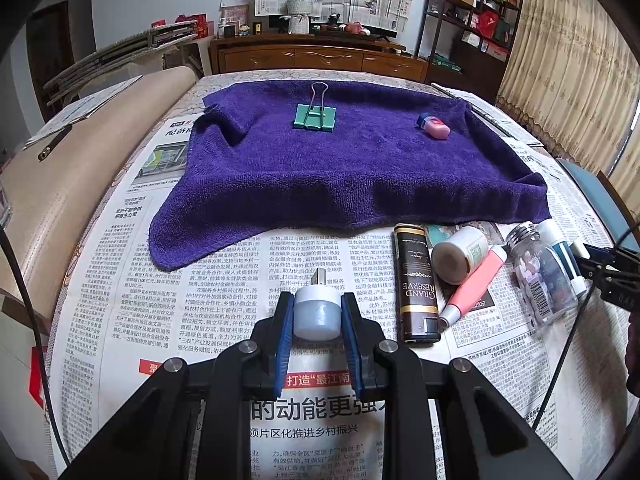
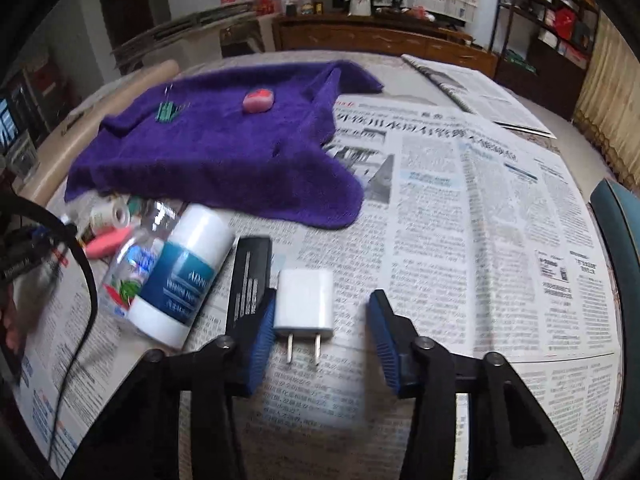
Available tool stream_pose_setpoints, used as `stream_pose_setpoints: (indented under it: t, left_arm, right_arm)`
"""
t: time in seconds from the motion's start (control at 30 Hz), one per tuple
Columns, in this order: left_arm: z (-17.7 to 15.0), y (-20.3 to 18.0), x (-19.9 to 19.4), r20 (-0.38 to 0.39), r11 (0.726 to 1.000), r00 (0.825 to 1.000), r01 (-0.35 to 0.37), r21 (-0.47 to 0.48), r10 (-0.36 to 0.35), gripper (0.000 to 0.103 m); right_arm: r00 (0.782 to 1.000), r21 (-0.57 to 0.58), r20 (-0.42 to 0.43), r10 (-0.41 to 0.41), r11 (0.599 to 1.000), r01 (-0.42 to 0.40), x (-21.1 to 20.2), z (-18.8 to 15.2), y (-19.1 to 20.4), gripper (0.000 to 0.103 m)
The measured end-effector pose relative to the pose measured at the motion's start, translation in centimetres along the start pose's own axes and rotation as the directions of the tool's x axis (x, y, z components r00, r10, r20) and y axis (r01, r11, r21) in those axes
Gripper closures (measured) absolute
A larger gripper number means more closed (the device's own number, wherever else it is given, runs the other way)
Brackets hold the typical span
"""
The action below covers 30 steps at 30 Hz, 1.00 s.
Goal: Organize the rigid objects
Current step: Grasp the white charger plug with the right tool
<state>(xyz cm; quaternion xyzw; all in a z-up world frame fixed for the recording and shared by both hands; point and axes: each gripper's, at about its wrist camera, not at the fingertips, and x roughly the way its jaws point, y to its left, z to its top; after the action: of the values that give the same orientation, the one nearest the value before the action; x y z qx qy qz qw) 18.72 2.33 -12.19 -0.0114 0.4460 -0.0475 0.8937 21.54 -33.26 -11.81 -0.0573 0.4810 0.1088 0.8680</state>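
— Logging the left gripper [image 1: 318, 312] first: we see its blue pads clamped on a small grey-white jar [image 1: 317, 312], one pad on each side, held above the newspaper [image 1: 200, 280] that covers the table.

— Agreed. And the right gripper [image 2: 322, 334]?

— We note its jaws apart, with a white USB charger plug [image 2: 304, 306] lying flat on the paper between them, prongs toward the camera. The left pad looks to be touching the plug's side; the right pad stands clear of it. No grip that we can confirm.

— Where are the other items?

— On the purple towel [image 1: 352, 168], spread over the far part of the table: a green binder clip [image 1: 315, 116] near the middle and a small pink-and-blue object [image 1: 434, 125] to its right, well apart from each other.

— And the pile off the towel?

— Just beside the towel's near edge we count a black "Grand Reserve" lighter [image 1: 415, 284], a white roll [image 1: 460, 254], a pink tube [image 1: 476, 284], a clear glass bottle [image 1: 542, 276] and a white-and-teal bottle [image 2: 184, 276], all lying down, crowded and partly touching. In the right wrist view, a black flat box [image 2: 248, 276] lies between the teal bottle and the plug.
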Motion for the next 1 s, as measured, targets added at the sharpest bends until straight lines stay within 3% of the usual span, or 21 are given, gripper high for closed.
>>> stream_pose_setpoints:
  t: [0.2, 0.3, 0.73, 1.0]
  left_arm:
    - [0.0, -0.2, -0.1, 0.002, 1.0, 1.0, -0.001, -0.004, 0.001, 0.08]
    - [0.0, -0.2, -0.1, 0.005, 1.0, 1.0, -0.002, -0.005, 0.002, 0.08]
    - [0.4, 1.0, -1.3, 0.026, 0.999, 1.0, 0.019, -0.043, -0.018, 0.08]
    - [3.0, 1.5, -3.7, 0.064, 0.998, 0.998, 0.026, -0.053, -0.022, 0.08]
  right_arm:
    - [1.0, 0.009, 0.023, -0.015, 1.0, 0.014, 0.0, -0.1, 0.2, 0.063]
    - [0.999, -0.006, 0.031, -0.007, 1.0, 0.007, -0.1, -0.2, 0.6, 0.076]
    - [0.996, 0.094, 0.052, 0.068, 0.993, -0.072, -1.5, -0.4, -1.0, 0.076]
    - [0.988, 0.13, 0.105, 0.114, 0.983, -0.127, -3.2, 1.4, -1.2, 0.076]
